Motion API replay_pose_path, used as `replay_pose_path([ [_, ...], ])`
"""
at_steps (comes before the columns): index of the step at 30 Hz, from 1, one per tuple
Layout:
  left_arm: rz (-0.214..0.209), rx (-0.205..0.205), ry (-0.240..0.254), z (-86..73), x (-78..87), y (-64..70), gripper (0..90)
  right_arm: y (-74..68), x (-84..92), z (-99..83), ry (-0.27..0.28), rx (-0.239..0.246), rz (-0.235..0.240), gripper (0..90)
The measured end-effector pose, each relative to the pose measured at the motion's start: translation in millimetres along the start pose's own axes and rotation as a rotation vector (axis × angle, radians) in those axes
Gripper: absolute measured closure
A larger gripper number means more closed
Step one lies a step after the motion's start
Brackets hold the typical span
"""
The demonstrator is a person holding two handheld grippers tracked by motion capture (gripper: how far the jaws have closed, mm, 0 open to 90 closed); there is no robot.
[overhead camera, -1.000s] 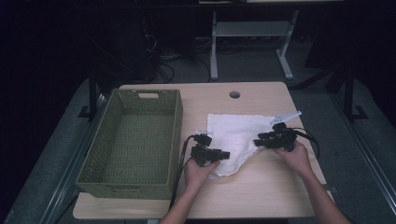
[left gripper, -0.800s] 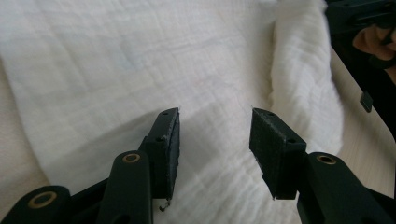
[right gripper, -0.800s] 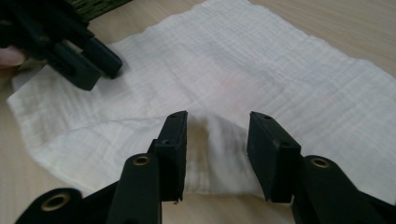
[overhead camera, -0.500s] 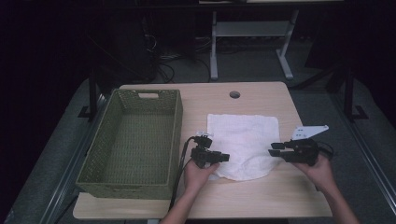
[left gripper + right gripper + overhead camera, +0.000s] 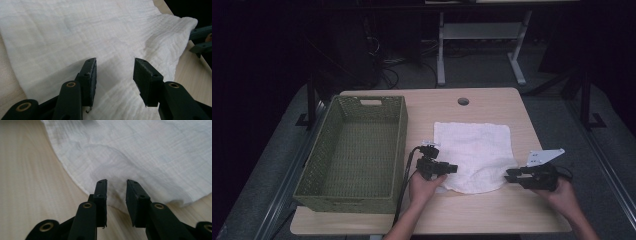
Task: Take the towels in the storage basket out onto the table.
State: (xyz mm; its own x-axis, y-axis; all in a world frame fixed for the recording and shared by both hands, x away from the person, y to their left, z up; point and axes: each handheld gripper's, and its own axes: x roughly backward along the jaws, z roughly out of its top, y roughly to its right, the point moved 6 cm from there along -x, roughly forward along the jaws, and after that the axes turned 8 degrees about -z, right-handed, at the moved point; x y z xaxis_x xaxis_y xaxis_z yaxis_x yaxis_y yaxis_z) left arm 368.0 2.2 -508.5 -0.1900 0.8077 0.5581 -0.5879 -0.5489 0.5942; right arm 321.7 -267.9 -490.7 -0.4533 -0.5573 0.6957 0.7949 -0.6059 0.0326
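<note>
Our left gripper (image 5: 115,77) is spread wide over the near left corner of the white towel (image 5: 474,155), nothing pinched. Our right gripper (image 5: 116,195) sits part open at its near right edge. Towel's on the table (image 5: 492,107), beside the green basket (image 5: 357,150).

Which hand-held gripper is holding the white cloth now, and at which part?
Neither: the left hand-held gripper and the right hand-held gripper are open over the white cloth.

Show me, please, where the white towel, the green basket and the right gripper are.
white towel (image 5: 472,145), high view, flat middle.
green basket (image 5: 397,145), high view, right wall.
right gripper (image 5: 508,174), high view, between the jaw tips.
</note>
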Motion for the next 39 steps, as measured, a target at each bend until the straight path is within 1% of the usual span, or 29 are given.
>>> replay_pose_path([
  [3,0.002,0.004,0.004,0.4,0.4,-0.7,53.4,6.5,-13.5,2.8,-0.014,-0.024,-0.02,69.4],
  [5,0.002,0.005,0.002,0.6,1.0,-1.5,53.3,11.6,-23.2,5.3,-0.042,-0.03,-0.026,71.6],
  [7,0.001,0.001,-0.001,0.1,1.3,-1.5,53.6,13.1,-29.1,5.7,-0.073,-0.038,-0.027,75.6],
  [8,0.001,-0.002,-0.004,-0.2,1.6,-1.6,54.1,14.3,-31.5,4.9,-0.088,-0.034,-0.031,77.2],
  [9,0.001,-0.002,-0.006,-0.5,1.8,-1.2,54.2,13.8,-31.9,4.2,-0.105,-0.041,-0.032,78.8],
  [10,0.002,-0.005,-0.008,-0.7,1.8,-0.8,54.2,13.5,-31.9,3.4,-0.102,-0.03,-0.031,81.5],
  [13,0.004,-0.012,-0.014,-2.4,1.9,0.9,54.2,7.8,-25.9,-1.4,-0.121,-0.039,-0.019,85.3],
  [14,0.005,-0.015,-0.016,-3.0,1.9,1.9,54.2,6.0,-23.6,-4.1,-0.117,-0.037,-0.013,85.4],
  [15,0.008,-0.023,-0.02,-4.1,2.6,2.9,54.2,4.2,-21.1,-6.5,-0.116,-0.044,-0.008,85.5],
  [16,0.004,-0.019,-0.013,-4.8,2.8,4.3,54.2,1.6,-17.1,-11.0,-0.106,-0.053,0.001,85.5],
  [17,0.002,-0.022,-0.015,-5.6,3.4,4.8,54.2,-1.7,-12.7,-15.0,-0.107,-0.065,0.011,85.5],
  [18,0.012,-0.028,-0.021,-6.5,4.1,5.6,54.3,-4.2,-9.7,-18.0,-0.106,-0.064,0.017,85.5],
  [20,0.009,-0.03,-0.02,-7.1,4.8,6.2,56.8,-12.8,-1.2,-24.1,-0.104,-0.058,0.041,83.5],
  [21,0.013,-0.028,-0.022,-7.2,5.0,6.0,57.6,-15.5,2.3,-23.4,-0.073,-0.049,0.043,82.0],
  [22,0.019,-0.032,-0.026,-7.6,5.2,5.7,58.9,-17.0,5.5,-21.5,-0.048,-0.057,0.05,80.8],
  [23,0.025,-0.035,-0.027,-7.9,5.3,5.6,59.9,-15.9,9.1,-17.1,-0.01,-0.068,0.051,78.2],
  [24,0.036,-0.042,-0.032,-8.9,5.5,5.6,60.0,-13.5,10.0,-14.2,0.002,-0.078,0.035,76.5],
  [25,0.039,-0.043,-0.033,-10.3,5.7,6.2,61.2,-7.5,9.2,-10.3,0.012,-0.089,0.012,76.5],
  [26,0.038,-0.048,-0.038,-11.7,5.8,6.4,62.7,-2.4,6.5,-8.0,0.013,-0.095,0.002,76.0],
  [27,0.038,-0.05,-0.038,-12.6,6.4,6.9,63.2,2.1,3.3,-6.7,0.0,-0.105,-0.011,75.3],
  [28,0.041,-0.051,-0.04,-13.0,7.6,7.5,63.2,5.3,0.1,-6.2,-0.004,-0.102,-0.015,75.3],
  [29,0.046,-0.057,-0.036,-12.3,10.0,7.7,63.2,7.6,-4.7,-6.0,-0.021,-0.109,-0.015,75.4],
  [31,0.058,-0.066,-0.011,-9.7,15.7,9.3,64.6,10.0,-10.8,-9.1,-0.058,-0.101,-0.032,75.4],
  [32,0.059,-0.068,-0.005,-9.0,17.4,9.5,65.4,10.1,-13.2,-11.6,-0.077,-0.102,-0.035,75.4],
  [33,0.059,-0.069,-0.01,-8.9,18.1,9.5,65.7,10.5,-15.4,-14.5,-0.09,-0.087,-0.045,76.1],
  [34,0.062,-0.073,-0.014,-9.0,18.2,9.4,66.2,10.0,-14.8,-15.8,-0.069,-0.091,-0.05,76.2],
  [36,0.07,-0.074,-0.017,-9.2,17.9,8.8,66.5,11.8,-13.2,-18.2,-0.062,-0.105,-0.057,77.4],
  [37,0.071,-0.069,-0.011,-9.4,18.1,9.4,65.7,13.8,-11.9,-19.8,-0.059,-0.111,-0.07,77.8],
  [39,0.069,-0.074,-0.002,-10.9,20.0,12.2,63.9,18.4,-9.1,-23.3,-0.056,-0.126,-0.092,78.7],
])
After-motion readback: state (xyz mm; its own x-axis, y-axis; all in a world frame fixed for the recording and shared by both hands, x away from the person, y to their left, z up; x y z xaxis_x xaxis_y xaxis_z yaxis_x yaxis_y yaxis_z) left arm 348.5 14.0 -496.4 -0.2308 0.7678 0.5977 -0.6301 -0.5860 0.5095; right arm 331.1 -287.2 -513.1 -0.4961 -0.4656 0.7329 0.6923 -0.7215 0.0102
